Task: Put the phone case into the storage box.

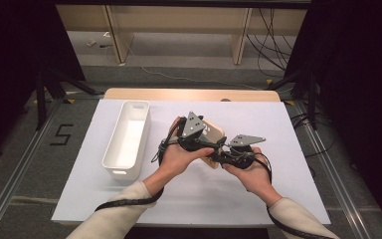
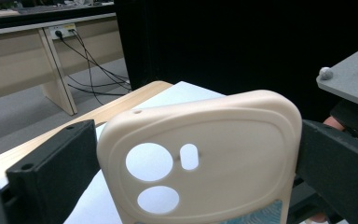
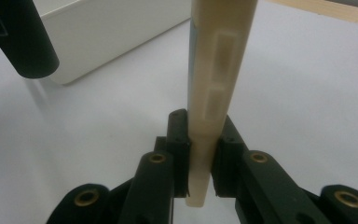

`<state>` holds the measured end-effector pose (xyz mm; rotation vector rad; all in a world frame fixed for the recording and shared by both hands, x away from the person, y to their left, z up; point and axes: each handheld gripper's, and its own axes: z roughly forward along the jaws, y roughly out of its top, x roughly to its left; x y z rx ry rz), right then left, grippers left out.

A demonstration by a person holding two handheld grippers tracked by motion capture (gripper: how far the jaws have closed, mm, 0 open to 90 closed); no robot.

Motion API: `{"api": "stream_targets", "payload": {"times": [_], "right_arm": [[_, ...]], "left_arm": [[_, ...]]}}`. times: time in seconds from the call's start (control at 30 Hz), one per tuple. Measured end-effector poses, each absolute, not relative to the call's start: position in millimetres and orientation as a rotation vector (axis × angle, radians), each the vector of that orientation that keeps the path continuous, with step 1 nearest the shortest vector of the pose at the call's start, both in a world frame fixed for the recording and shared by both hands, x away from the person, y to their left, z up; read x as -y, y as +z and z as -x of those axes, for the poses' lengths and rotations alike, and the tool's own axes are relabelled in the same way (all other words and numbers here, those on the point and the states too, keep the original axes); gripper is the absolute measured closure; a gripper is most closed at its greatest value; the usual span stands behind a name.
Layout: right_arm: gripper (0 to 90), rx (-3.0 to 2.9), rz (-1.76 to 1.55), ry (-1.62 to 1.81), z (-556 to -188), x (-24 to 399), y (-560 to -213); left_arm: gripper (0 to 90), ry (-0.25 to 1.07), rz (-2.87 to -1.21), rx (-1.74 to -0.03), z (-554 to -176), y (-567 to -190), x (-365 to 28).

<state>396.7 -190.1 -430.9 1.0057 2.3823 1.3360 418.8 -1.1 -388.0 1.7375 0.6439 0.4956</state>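
Note:
A cream phone case [image 1: 215, 130] with round camera cut-outs is held above the white table cover between both grippers. My left gripper [image 1: 200, 143] spans the case's width; in the left gripper view its jaws press the two long sides of the case [image 2: 223, 135]. My right gripper [image 1: 225, 155] pinches the case's lower end. In the right gripper view the case [image 3: 220, 60] stands edge-on, clamped between the black fingers [image 3: 179, 140]. A strip of patterned blue shows at the case's bottom edge in the left gripper view.
A long white bin [image 1: 128, 139] lies on the left of the white cover [image 1: 288, 149]; its corner [image 3: 102, 32] shows in the right gripper view. The wooden table edge [image 1: 189, 93] runs along the back. Cables trail from both grippers toward the person's sleeves.

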Motion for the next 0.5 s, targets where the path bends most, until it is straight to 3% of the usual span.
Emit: {"api": "stream_targets", "payload": {"times": [0.5], "right_arm": [[80.1, -2.367, -1.01, 1.337, -397.7, 190.9, -431.6]], "left_arm": [[8.3, 0.472, -1.723, -0.656, -418.3, -389.1, 1.5]]}}
